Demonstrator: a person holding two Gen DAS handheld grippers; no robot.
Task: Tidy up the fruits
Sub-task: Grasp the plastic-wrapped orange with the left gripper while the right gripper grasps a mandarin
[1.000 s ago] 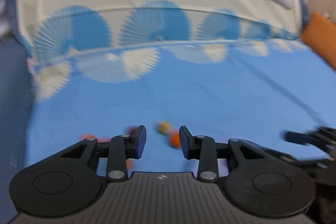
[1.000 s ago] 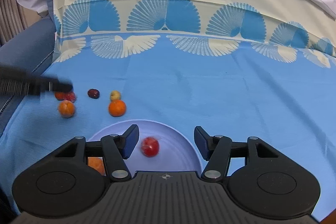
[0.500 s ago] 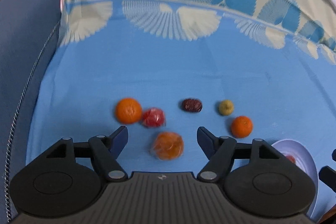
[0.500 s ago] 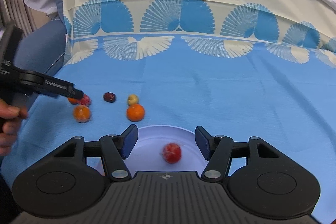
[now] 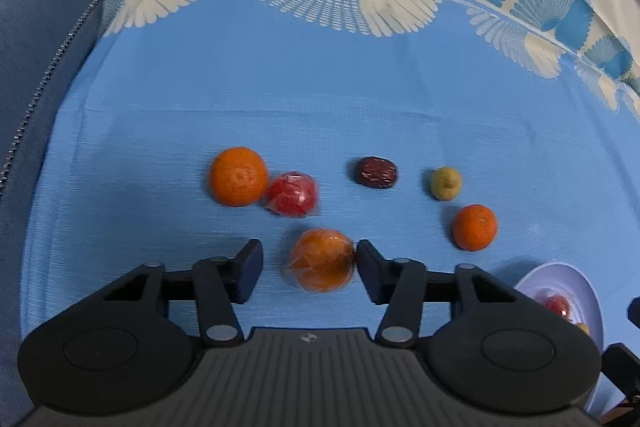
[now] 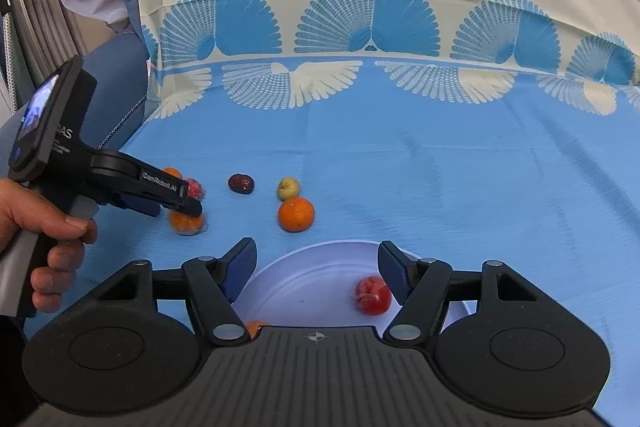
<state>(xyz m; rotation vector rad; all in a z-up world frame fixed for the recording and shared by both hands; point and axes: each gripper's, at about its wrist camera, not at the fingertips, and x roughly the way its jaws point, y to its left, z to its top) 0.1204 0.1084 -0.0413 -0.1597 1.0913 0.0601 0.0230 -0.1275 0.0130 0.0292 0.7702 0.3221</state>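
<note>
A big blue cloth with white and blue fan shapes [image 6: 400, 155] covers the whole flat top. On its near side sits a round pale purple plastic plate [image 6: 320, 267]. A small red fruit in clear wrap [image 6: 373, 294] lies in the plate, and a bit of an orange fruit [image 6: 256, 326] peeks out at the plate's near edge.

The right gripper [image 6: 318, 271] hangs over the plate. Its jaws are opening and nothing is between them.

A person's hand [image 6: 44, 239] at the left holds the left gripper [image 5: 310, 267]. Its jaws are closing around an orange fruit in clear wrap [image 5: 322, 259]. The right pad touches the fruit, and the left pad is still apart from it.

Farther out on the cloth, left of the plate, lie five loose fruits. A bare orange [image 5: 238, 182] is far left, touching a red wrapped fruit [image 5: 293, 193]. Right of them lie a dark red date [image 5: 376, 172], then a small yellow-green fruit [image 5: 445, 183]. A smaller orange [image 5: 475, 227] sits nearest the plate.
</note>
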